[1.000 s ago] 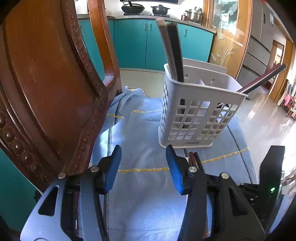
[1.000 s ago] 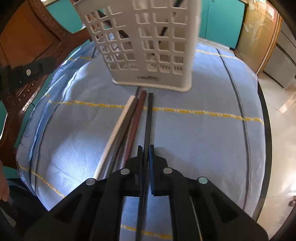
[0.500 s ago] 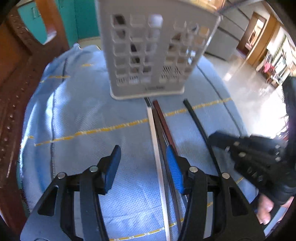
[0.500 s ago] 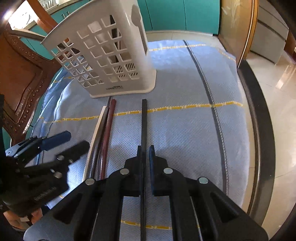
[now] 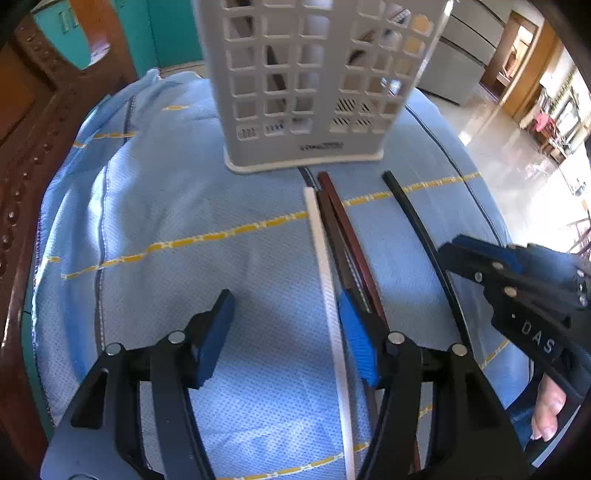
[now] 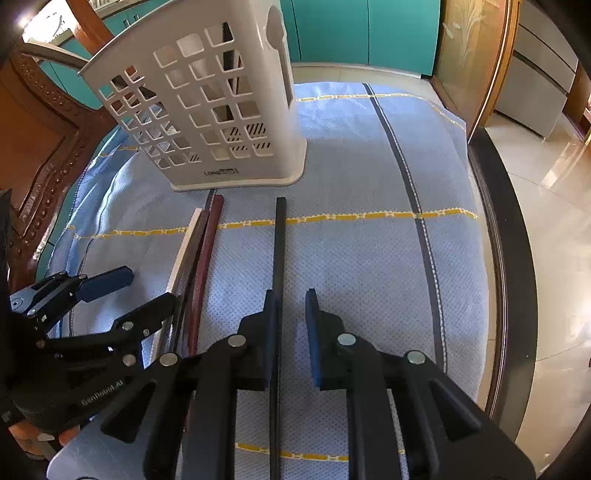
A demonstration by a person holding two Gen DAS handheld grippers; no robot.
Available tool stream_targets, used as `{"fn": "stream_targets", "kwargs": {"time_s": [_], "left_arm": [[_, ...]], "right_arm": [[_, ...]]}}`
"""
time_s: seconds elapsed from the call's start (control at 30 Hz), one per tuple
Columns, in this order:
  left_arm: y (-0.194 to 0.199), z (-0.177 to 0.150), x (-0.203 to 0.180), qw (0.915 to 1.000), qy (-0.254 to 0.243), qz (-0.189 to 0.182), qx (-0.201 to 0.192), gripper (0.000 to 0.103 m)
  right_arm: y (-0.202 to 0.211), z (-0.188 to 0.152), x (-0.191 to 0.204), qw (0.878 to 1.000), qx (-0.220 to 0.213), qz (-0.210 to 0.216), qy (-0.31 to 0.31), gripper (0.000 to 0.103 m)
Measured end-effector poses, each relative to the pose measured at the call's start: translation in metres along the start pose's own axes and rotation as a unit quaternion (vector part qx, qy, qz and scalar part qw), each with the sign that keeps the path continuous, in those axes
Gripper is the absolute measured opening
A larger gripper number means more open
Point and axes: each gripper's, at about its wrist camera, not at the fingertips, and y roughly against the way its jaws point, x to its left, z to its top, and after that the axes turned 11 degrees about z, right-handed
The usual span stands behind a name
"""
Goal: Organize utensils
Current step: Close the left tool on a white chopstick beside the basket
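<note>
A white slotted utensil basket [image 5: 306, 85] stands on the blue cloth, also in the right wrist view [image 6: 207, 110], with dark chopsticks inside. Before it lie a white chopstick [image 5: 325, 266], dark brown and reddish chopsticks [image 5: 351, 243] in a bunch, and a black chopstick [image 6: 277, 266] apart to the right. My left gripper [image 5: 284, 332] is open, low over the cloth, the white chopstick between its fingers. My right gripper [image 6: 290, 325] is open, the black chopstick lying by its left finger. Each gripper shows in the other's view.
A carved wooden chair [image 5: 33, 110] stands close on the left. The table's dark rim [image 6: 502, 258] curves on the right, with tiled floor beyond. Teal cabinets [image 6: 351, 29] stand behind.
My right gripper has opened and let go of the black chopstick, which now lies on the cloth. My left gripper has come down over the bunch of chopsticks, still open.
</note>
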Motion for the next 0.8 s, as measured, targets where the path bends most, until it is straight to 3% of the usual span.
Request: {"fn": "stream_targets", "kwargs": {"time_s": [0.1, 0.23, 0.33, 0.57, 0.63, 0.8], "left_arm": [[0.001, -0.003, -0.009, 0.9998, -0.016, 0.012, -0.006, 0.057], [0.004, -0.004, -0.009, 0.9998, -0.02, 0.003, -0.009, 0.025], [0.004, -0.003, -0.012, 0.9994, -0.031, -0.009, -0.011, 0.01], [0.004, 0.005, -0.006, 0.9998, -0.017, -0.01, -0.01, 0.014], [0.0, 0.011, -0.005, 0.9999, -0.009, -0.001, -0.01, 0.024], [-0.009, 0.02, -0.001, 0.9996, 0.009, 0.023, -0.016, 0.035]], "right_arm": [[-0.001, 0.001, -0.001, 1.0, 0.0, -0.002, -0.003, 0.017], [-0.001, 0.0, 0.0, 1.0, 0.0, -0.005, 0.001, 0.017], [-0.002, 0.0, 0.001, 1.0, 0.0, -0.007, 0.005, 0.017], [-0.008, 0.002, 0.006, 1.0, -0.005, -0.013, 0.028, 0.022], [-0.012, 0.004, 0.006, 0.999, -0.003, -0.017, 0.03, 0.023], [-0.016, 0.005, 0.012, 0.998, -0.008, -0.039, 0.051, 0.024]]}}
